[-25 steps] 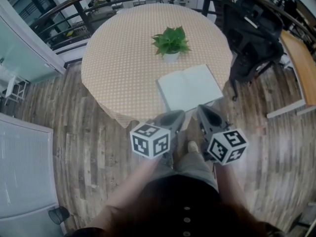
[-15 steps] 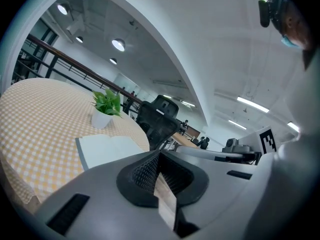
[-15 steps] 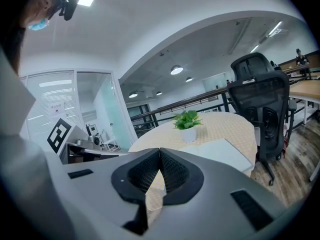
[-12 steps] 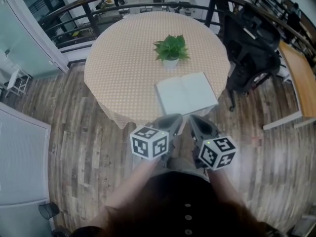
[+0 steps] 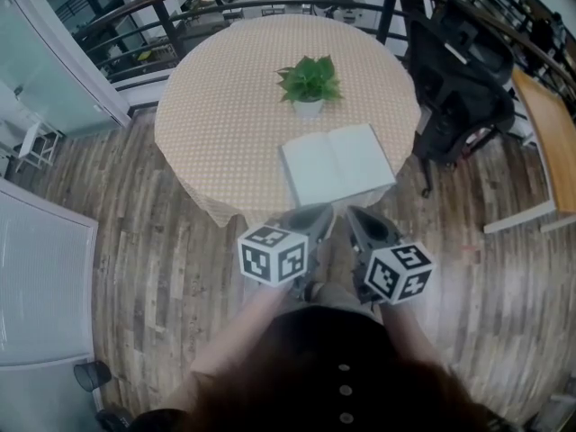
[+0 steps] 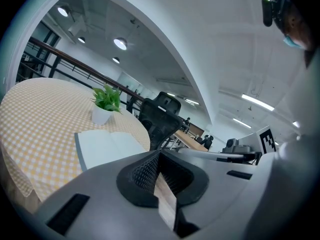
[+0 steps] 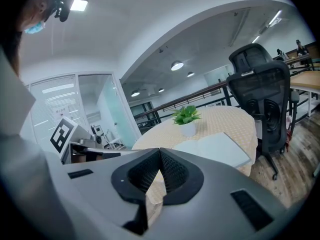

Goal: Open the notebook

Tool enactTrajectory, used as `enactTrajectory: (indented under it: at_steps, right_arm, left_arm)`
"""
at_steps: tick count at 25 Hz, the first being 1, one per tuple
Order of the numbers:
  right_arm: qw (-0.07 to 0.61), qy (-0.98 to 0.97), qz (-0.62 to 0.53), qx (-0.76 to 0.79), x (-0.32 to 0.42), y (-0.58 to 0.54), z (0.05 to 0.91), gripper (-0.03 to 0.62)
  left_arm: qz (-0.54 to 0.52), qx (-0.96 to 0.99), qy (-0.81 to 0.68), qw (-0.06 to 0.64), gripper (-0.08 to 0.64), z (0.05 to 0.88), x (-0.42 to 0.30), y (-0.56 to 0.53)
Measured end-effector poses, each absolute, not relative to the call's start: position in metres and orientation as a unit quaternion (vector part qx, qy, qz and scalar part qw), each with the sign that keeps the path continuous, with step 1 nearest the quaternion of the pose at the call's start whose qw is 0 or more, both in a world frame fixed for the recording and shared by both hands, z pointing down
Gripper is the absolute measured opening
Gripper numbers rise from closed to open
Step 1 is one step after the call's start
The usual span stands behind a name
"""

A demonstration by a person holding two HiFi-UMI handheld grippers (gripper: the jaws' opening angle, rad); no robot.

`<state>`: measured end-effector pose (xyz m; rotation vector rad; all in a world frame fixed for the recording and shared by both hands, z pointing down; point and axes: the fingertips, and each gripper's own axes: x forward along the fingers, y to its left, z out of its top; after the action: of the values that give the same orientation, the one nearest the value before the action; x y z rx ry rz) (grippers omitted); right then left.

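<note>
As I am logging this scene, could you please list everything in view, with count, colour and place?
table: one, round, yellow checked cloth, centre
plant: one, green in a white pot, on the table beyond the notebook
notebook: one, white pages, lying open at the table's near edge
office chair: one, black, right of the table
desk: one, wooden, far right
floor: brown wood planks, all around
left claw: one, grey, shut and empty, short of the table
right claw: one, grey, shut and empty, beside the left claw
</note>
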<state>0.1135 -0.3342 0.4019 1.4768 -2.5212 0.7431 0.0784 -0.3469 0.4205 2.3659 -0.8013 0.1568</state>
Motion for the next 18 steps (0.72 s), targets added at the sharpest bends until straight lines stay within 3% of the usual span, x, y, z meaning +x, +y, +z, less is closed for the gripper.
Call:
enactTrajectory:
  at_steps: [18]
  right_arm:
    - [0.087,-0.822,0.232,0.514,0.126,-0.342,0.4,0.012]
  left_arm:
    - [0.092,0.91,-0.291,0.282,0.011,0.415,0.095,-0.344]
